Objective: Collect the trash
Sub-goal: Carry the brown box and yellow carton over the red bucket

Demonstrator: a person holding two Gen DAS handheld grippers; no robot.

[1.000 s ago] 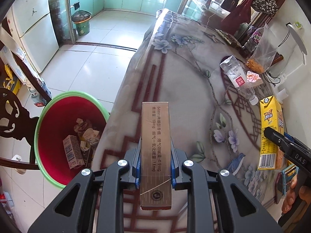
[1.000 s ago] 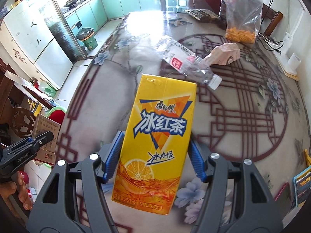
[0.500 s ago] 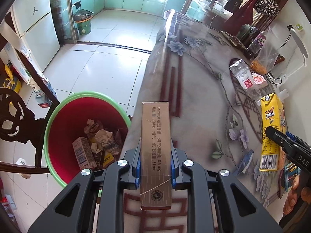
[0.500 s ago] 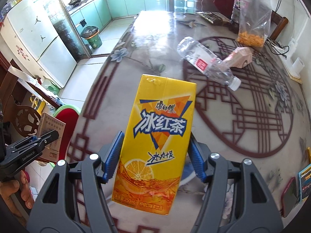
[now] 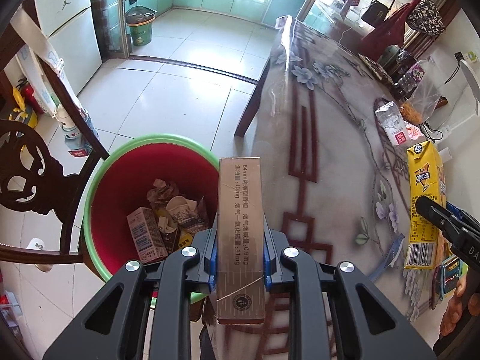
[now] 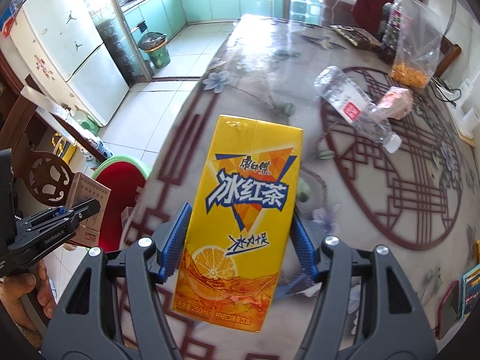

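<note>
Your left gripper point(image 5: 240, 258) squeezes a thin brown cardboard box point(image 5: 240, 240) at the table's edge point(image 5: 270, 120), with the round red bin with a green rim point(image 5: 99, 180) open just to its left and partly under it. Your right gripper point(image 6: 237, 246) holds a tall yellow tea carton point(image 6: 240, 216) over the smooth flowered table. The carton hides the table behind it.
</note>
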